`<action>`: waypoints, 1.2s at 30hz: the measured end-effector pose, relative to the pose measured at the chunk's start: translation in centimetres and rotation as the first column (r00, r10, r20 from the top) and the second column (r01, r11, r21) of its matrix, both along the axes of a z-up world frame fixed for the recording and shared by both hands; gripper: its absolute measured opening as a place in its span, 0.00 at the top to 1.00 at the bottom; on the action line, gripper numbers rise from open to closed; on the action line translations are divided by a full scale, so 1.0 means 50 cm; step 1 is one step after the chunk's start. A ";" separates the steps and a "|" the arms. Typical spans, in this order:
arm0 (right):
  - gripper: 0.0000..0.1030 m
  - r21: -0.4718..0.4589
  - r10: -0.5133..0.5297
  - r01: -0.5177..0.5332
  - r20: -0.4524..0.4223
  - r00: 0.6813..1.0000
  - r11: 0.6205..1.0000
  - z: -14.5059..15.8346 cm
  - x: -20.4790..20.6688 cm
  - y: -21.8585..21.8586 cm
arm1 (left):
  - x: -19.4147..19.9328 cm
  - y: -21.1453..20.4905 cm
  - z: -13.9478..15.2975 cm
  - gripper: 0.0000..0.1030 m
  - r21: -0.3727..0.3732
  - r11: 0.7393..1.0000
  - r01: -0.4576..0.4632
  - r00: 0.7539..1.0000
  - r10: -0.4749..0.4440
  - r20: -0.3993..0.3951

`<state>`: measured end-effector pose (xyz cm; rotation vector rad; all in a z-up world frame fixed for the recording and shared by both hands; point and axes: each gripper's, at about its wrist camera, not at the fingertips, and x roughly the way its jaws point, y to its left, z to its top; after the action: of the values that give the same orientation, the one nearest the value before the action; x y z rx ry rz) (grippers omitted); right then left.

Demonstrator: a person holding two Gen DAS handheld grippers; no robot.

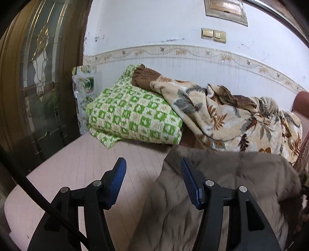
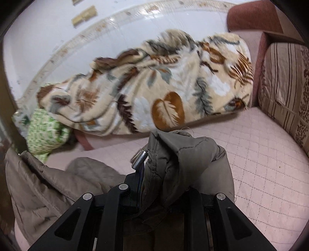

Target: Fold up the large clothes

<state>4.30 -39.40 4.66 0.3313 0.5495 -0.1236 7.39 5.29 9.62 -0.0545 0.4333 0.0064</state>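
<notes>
A grey-brown padded jacket point(image 1: 222, 185) lies on the pink quilted bed cover point(image 1: 81, 164). In the left wrist view my left gripper point(image 1: 152, 170) stands open over the jacket's left edge, its blue pads point(image 1: 117, 183) apart with nothing pressed between them. In the right wrist view my right gripper point(image 2: 154, 166) is shut on a bunched fold of the jacket point(image 2: 185, 156), lifted above the bed; a metal zip pull point(image 2: 140, 157) sticks out beside the fold. The rest of the jacket point(image 2: 48, 185) trails off to the lower left.
A leaf-print fleece blanket point(image 2: 154, 81) is heaped along the white wall. A green checked folded cover point(image 1: 133, 114) lies at its left end. A wooden door with glass point(image 1: 38, 77) stands on the left. A striped cushion point(image 2: 285, 92) and red armrest point(image 2: 253, 17) close the right side.
</notes>
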 end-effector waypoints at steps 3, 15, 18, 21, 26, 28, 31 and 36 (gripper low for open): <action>0.76 0.051 -0.018 0.022 -0.082 0.996 0.998 -0.037 0.041 -0.023 | -0.006 -0.020 -0.016 0.44 0.007 0.999 0.034 0.999 -0.034 -0.022; 0.46 0.198 0.080 -0.080 0.008 0.997 0.977 0.030 -0.042 -0.058 | -0.037 -0.196 -0.064 0.44 0.091 0.963 0.255 0.965 -0.247 -0.084; 0.45 0.140 0.079 -0.084 0.044 0.996 0.987 0.061 -0.068 -0.048 | -0.032 -0.243 -0.086 0.44 0.122 0.944 0.307 0.948 -0.293 -0.119; 0.45 0.047 0.124 -0.125 0.028 0.992 0.991 0.067 -0.076 -0.004 | -0.014 -0.283 -0.116 0.44 0.146 0.930 0.338 0.934 -0.313 -0.174; 0.42 -0.110 0.175 -0.184 -0.083 0.981 0.977 0.015 -0.044 0.079 | 0.053 -0.343 -0.174 0.44 0.199 0.911 0.361 0.897 -0.281 -0.342; 0.42 -0.093 0.173 -0.188 -0.152 0.973 0.978 -0.024 -0.008 0.083 | 0.084 -0.356 -0.194 0.44 0.218 0.909 0.356 0.881 -0.248 -0.403; 0.42 -0.093 0.147 -0.176 -0.252 0.956 0.980 -0.073 0.038 0.078 | 0.133 -0.372 -0.230 0.44 0.231 0.900 0.370 0.843 -0.221 -0.490; 0.40 -0.055 0.128 -0.156 -0.346 0.929 0.986 -0.126 0.083 0.048 | 0.204 -0.381 -0.278 0.39 0.182 0.902 0.392 0.760 -0.207 -0.616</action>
<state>8.47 -37.02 -1.64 0.1891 0.9093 -0.0631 17.58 -13.75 -4.28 0.3355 1.0603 -0.2410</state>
